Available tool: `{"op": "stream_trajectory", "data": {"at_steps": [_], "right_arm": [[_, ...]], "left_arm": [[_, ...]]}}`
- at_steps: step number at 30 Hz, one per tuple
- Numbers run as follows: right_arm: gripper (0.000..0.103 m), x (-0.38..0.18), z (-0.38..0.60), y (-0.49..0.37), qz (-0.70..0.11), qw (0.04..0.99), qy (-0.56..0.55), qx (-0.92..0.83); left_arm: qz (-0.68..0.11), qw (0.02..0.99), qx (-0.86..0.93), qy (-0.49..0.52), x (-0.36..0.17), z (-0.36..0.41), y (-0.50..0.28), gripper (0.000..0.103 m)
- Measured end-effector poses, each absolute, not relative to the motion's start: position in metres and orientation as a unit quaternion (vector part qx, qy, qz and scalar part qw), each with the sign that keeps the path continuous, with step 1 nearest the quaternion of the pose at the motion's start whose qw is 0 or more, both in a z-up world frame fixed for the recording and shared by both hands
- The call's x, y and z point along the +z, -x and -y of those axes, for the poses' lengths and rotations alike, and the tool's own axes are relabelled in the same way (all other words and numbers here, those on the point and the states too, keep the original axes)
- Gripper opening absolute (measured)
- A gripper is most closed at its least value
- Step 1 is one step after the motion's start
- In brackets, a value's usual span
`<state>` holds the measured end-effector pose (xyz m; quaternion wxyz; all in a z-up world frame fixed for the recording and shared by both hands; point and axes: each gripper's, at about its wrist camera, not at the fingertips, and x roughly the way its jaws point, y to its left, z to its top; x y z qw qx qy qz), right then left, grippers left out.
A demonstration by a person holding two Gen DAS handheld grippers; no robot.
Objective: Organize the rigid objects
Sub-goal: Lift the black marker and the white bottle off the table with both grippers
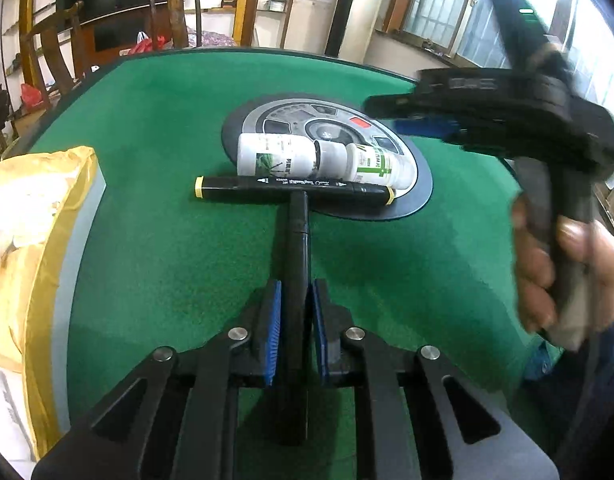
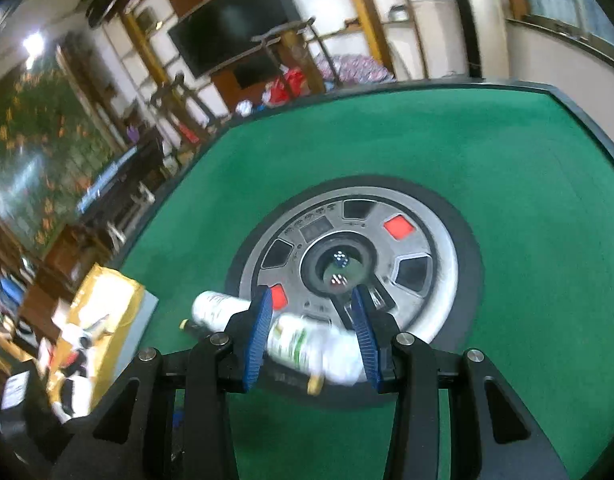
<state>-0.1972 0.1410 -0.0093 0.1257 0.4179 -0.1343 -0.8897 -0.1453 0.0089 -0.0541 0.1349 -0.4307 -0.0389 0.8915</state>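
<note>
My left hand-held gripper (image 1: 295,312) pinches a black pen (image 1: 297,280) low over the green table (image 1: 167,240); my right hand-held gripper (image 2: 313,334) stands spread around one white bottle (image 2: 307,344). Two bottles and a marker (image 1: 295,188) lie grouped; more sorting remains, I judge

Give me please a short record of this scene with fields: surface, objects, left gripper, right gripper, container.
surface: green felt table with a round dice panel in its centre
objects: two white bottles, bottle one and bottle two, lying on the panel's edge; a black marker with yellow ends lying in front of them
left gripper: shut on a black pen that points toward the marker
right gripper: open, above bottle two, pads not touching it
container: yellow bag at the table's left side
</note>
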Motion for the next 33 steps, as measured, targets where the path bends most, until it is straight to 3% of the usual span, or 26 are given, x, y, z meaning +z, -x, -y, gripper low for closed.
{"op": "stream_trajectory", "data": {"at_steps": [8, 19, 28, 33], "right_arm": [[0.036, -0.024, -0.148, 0.176, 0.138, 0.182, -0.464, -0.856], [0.034, -0.028, -0.116, 0.164, 0.039, 0.179, -0.474, -0.861], [0.032, -0.029, -0.137, 0.167, 0.112, 0.190, -0.489, -0.844], [0.032, -0.010, -0.137, 0.153, 0.111, 0.180, -0.462, -0.861]], "left_arm": [[0.046, 0.138, 0.890, 0.431, -0.054, -0.009, 0.147, 0.012], [0.065, 0.140, 0.889, 0.432, -0.054, -0.006, 0.149, 0.012], [0.080, 0.152, 0.890, 0.423, -0.054, 0.000, 0.148, 0.012], [0.090, 0.148, 0.887, 0.428, -0.056, 0.004, 0.150, 0.012]]}}
